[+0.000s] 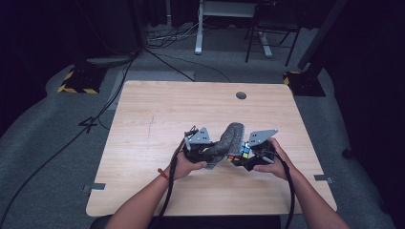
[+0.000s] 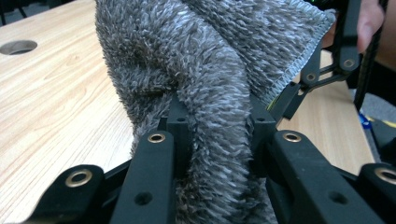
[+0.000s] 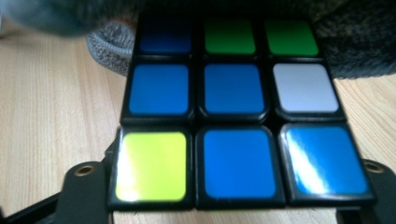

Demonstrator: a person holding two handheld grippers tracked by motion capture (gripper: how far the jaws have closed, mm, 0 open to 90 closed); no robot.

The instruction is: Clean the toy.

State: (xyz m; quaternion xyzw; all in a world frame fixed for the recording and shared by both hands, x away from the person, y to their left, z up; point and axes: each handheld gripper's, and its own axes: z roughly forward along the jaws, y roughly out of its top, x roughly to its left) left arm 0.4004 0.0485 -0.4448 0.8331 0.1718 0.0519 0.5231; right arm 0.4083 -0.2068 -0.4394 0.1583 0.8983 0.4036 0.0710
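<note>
A: Over the middle of the pale wood worktop [image 1: 157,119], seen from the high view, the left tool [image 1: 208,153] grips a grey cloth [image 1: 229,138] that arches up toward the right tool [image 1: 241,156], which carries a puzzle cube [image 1: 240,153]. Both sit close together, just above the worktop.

B: And from the left gripper view?

A: The jaws are narrowed hard onto a thick fold of the cloth [image 2: 205,84]. It is shaggy, soft pile with 1 stitched hem at the upper right. The fold could creep out of the jaws if the tool pulls sideways, I judge.

B: Right gripper view?

A: The cube [image 3: 233,112] fills it: 9 glossy tiles in a black frame, mostly blue, 2 green, 1 white, 1 yellow-green. The jaws seem clamped at its lower corners, cloth [image 3: 355,51] draped behind its top edge. Hard, slick plastic; a wiping push from the cloth could twist a layer or tip the cube loose.
</note>
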